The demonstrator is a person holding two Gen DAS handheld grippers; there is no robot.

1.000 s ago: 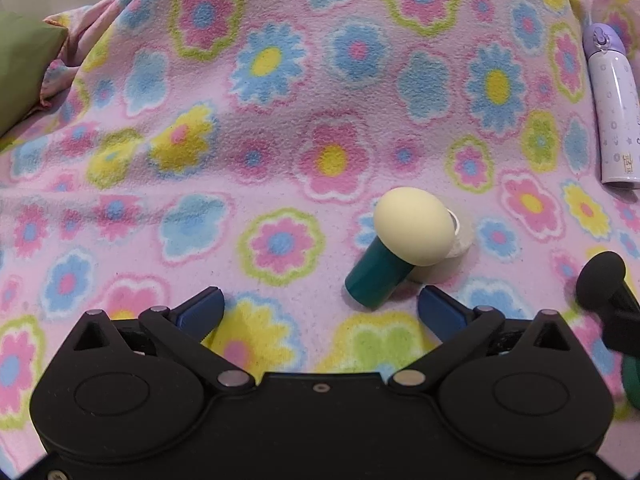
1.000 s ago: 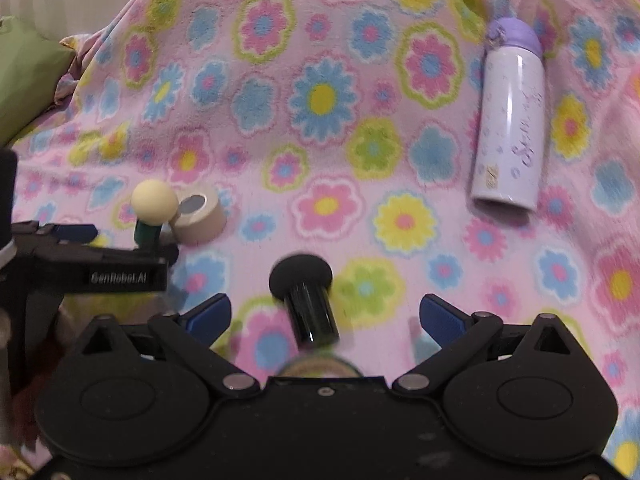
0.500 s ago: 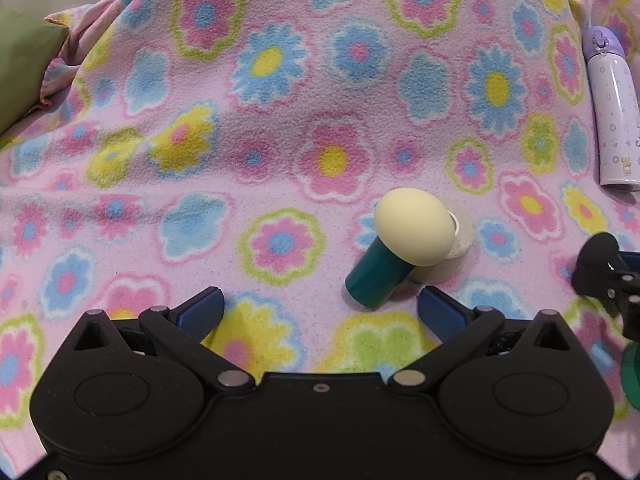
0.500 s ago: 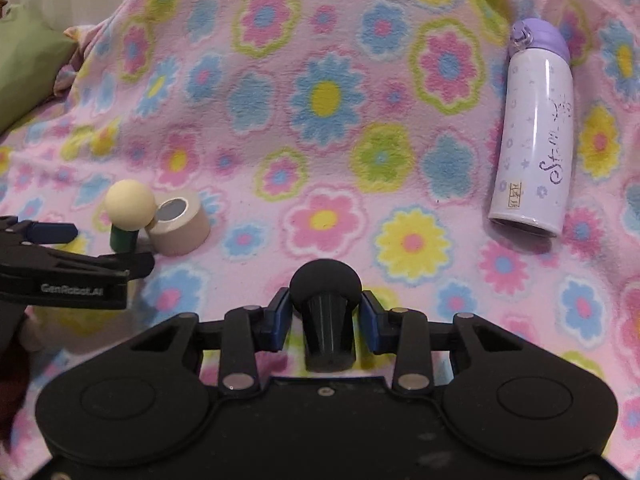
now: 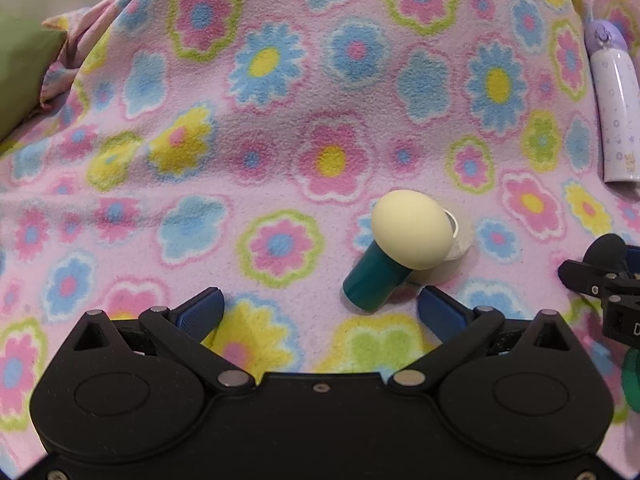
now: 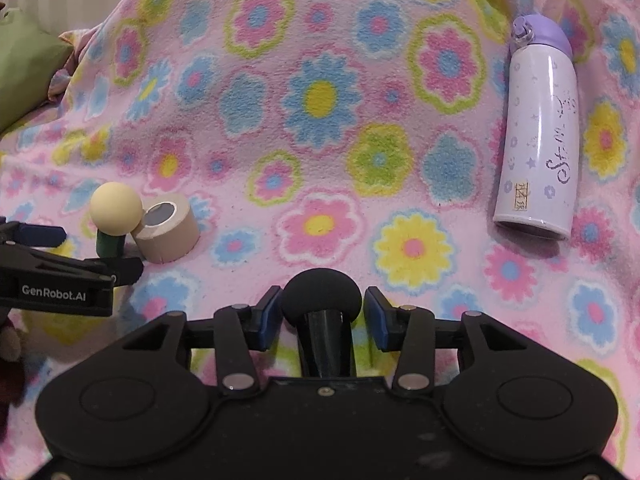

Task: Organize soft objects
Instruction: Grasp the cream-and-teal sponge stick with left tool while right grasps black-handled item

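A cream-headed sponge puff on a teal handle [image 5: 394, 254] lies on the flowered blanket, leaning on a beige tape roll [image 5: 456, 236]; both also show in the right wrist view, the puff [image 6: 114, 218] left of the roll [image 6: 168, 234]. My left gripper [image 5: 320, 310] is open, just short of the puff's handle. My right gripper [image 6: 323, 314] is shut on a black-headed sponge puff [image 6: 322, 300], its black handle pointing back at the camera. The right gripper with the black puff [image 5: 608, 248] shows at the right edge of the left wrist view.
A white and purple bottle [image 6: 538, 136] lies on the blanket [image 6: 320, 92] at the right, also in the left wrist view [image 5: 614, 108]. A green cushion [image 5: 20, 76] sits at the far left. A teal object [image 5: 632, 380] shows at the right edge.
My right gripper has closed on the black puff, which lay loose between its open fingers a second ago, and has lifted it. The left gripper and the cream puff have not moved.
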